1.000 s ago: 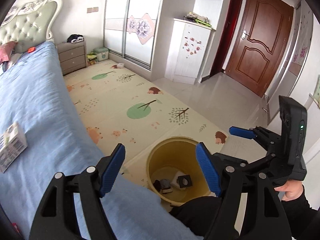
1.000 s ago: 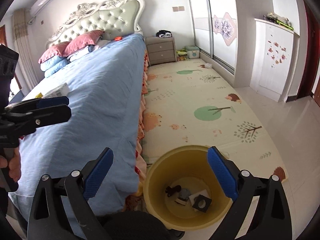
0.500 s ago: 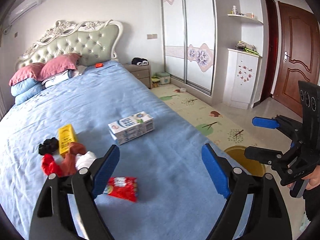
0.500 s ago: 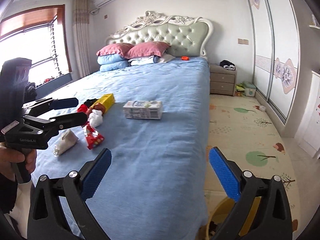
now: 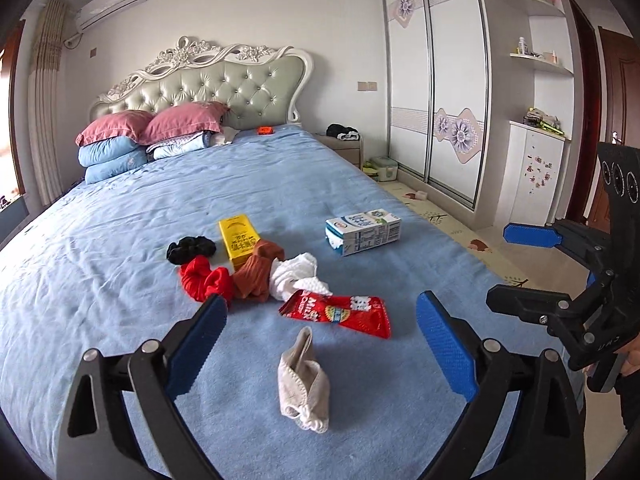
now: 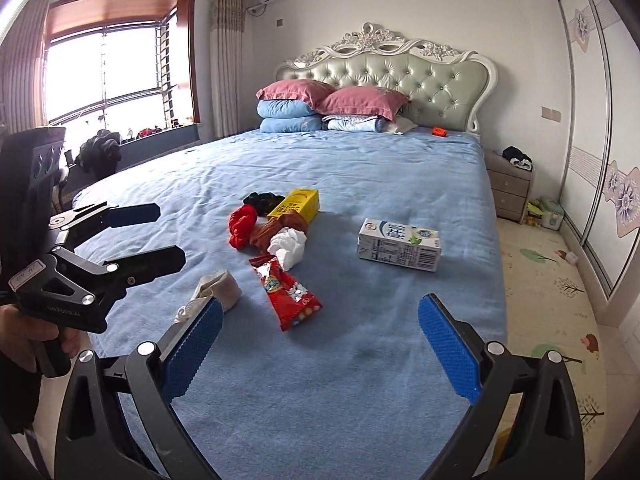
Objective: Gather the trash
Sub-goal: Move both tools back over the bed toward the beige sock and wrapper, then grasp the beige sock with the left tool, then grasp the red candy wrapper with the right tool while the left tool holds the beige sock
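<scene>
On the blue bed (image 5: 100,280) lie a red snack wrapper (image 5: 338,314) (image 6: 294,294), a white milk carton (image 5: 362,231) (image 6: 400,244), a yellow carton (image 5: 237,240) (image 6: 298,202), a crumpled white tissue (image 5: 296,274) (image 6: 288,246) and a beige sock (image 5: 304,384) (image 6: 220,290). My left gripper (image 5: 322,350) (image 6: 160,232) hovers above the beige sock, jaws opening, nothing between them. My right gripper (image 6: 320,350) (image 5: 504,268) stands open and empty over the bed's near right part.
Red (image 5: 206,284), brown (image 5: 256,274) and black (image 5: 188,249) socks lie by the yellow carton. Pillows (image 5: 152,136) are stacked at the headboard. A nightstand (image 6: 510,190), wardrobe (image 5: 436,92) and play mat (image 6: 548,280) are on the right. A person's hand (image 6: 24,336) holds the left gripper.
Both views swung from the yellow bin on the floor up and left onto the bed. The trash items came into view and nearer. The left jaws widened.
</scene>
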Available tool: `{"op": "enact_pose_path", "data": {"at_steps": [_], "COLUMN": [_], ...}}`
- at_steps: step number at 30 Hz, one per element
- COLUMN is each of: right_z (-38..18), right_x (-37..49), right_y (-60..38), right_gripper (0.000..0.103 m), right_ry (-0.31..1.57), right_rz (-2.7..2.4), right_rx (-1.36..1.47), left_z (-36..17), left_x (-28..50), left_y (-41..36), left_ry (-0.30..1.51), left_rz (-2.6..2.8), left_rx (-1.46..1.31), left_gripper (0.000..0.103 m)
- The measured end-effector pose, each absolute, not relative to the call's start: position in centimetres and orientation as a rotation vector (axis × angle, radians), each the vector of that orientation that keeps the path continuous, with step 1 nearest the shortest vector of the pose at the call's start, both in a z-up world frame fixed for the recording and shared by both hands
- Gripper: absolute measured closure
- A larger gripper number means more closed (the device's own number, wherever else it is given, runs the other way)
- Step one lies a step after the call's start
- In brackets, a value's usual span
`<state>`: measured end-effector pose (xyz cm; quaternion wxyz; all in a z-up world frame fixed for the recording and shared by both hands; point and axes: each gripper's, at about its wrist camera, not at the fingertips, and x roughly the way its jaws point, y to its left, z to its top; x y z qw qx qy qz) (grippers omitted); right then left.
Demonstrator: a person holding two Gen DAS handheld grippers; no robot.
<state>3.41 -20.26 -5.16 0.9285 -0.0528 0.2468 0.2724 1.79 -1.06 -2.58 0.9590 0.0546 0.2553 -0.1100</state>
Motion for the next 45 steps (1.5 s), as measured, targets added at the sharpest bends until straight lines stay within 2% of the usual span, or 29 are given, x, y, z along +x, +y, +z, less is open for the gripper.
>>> {"op": "enact_pose_path", "data": {"at_steps": [13,14,16,18,19,20,22,23,24,34,41,42,44,45], "right_z": [-6.9,-7.0,-7.1,-7.2,-7.3,-7.3,-7.4,-7.5,-7.6,-9.1,-10.8,-11.1,-11.7,-12.1], "right_x": [4.8,4.8,4.9,5.1,5.2,5.3,5.6,5.8,5.9,8.8,12.3,12.8,13.8,14.2], "right_y": [-17.6,-17.5,-17.3,-17.2,-17.1,-17.1,-17.0,-16.9,-16.9,-14.3,-11.0,-10.7,-10.1,-9.9], "right_gripper": [0.008,0.008,0.008,0.008,0.008,0.008,0.008,0.008,0.008,0.008,0.010,0.011,0.034,0.040], "right_ry": [0.572,0.574,0.577,0.582,0.586,0.589,0.597,0.603,0.609,0.696,0.757,0.773,0.812,0.840], "right_rz": [0.579,0.580,0.580,0.579,0.580,0.581,0.585,0.588,0.590,0.645,0.625,0.621,0.628,0.633], "right_rx": [-0.133,-0.133,-0.138,-0.146,-0.147,-0.147,-0.144,-0.144,-0.146,-0.173,-0.295,-0.307,-0.325,-0.333], "left_z": [-7.9,-8.2,-9.0,-10.0,-10.4,-10.8,-11.0,-10.8,-10.7,-8.2,-7.3,-7.3,-7.3,-7.2], "left_x": [3.7,4.0,4.6,5.3,5.6,5.8,5.9,5.8,5.9,6.7,7.1,7.2,7.2,7.2], "left_y": [1.4,1.4,1.2,1.1,1.1,1.1,1.2,1.3,1.4,3.9,4.5,4.5,4.6,4.6], "left_ry": [0.646,0.658,0.694,0.739,0.758,0.773,0.774,0.770,0.771,0.720,0.711,0.710,0.710,0.710], "left_rz": [-0.213,-0.220,-0.249,-0.279,-0.284,-0.280,-0.281,-0.284,-0.285,-0.234,-0.233,-0.231,-0.233,-0.234], "left_rx": [0.035,0.032,0.017,0.001,-0.005,-0.009,-0.024,-0.032,-0.036,-0.062,-0.063,-0.061,-0.062,-0.065], "left_gripper": [0.008,0.012,0.023,0.049,0.055,0.067,0.073,0.083,0.086,0.087,0.086,0.086,0.086,0.086]}}
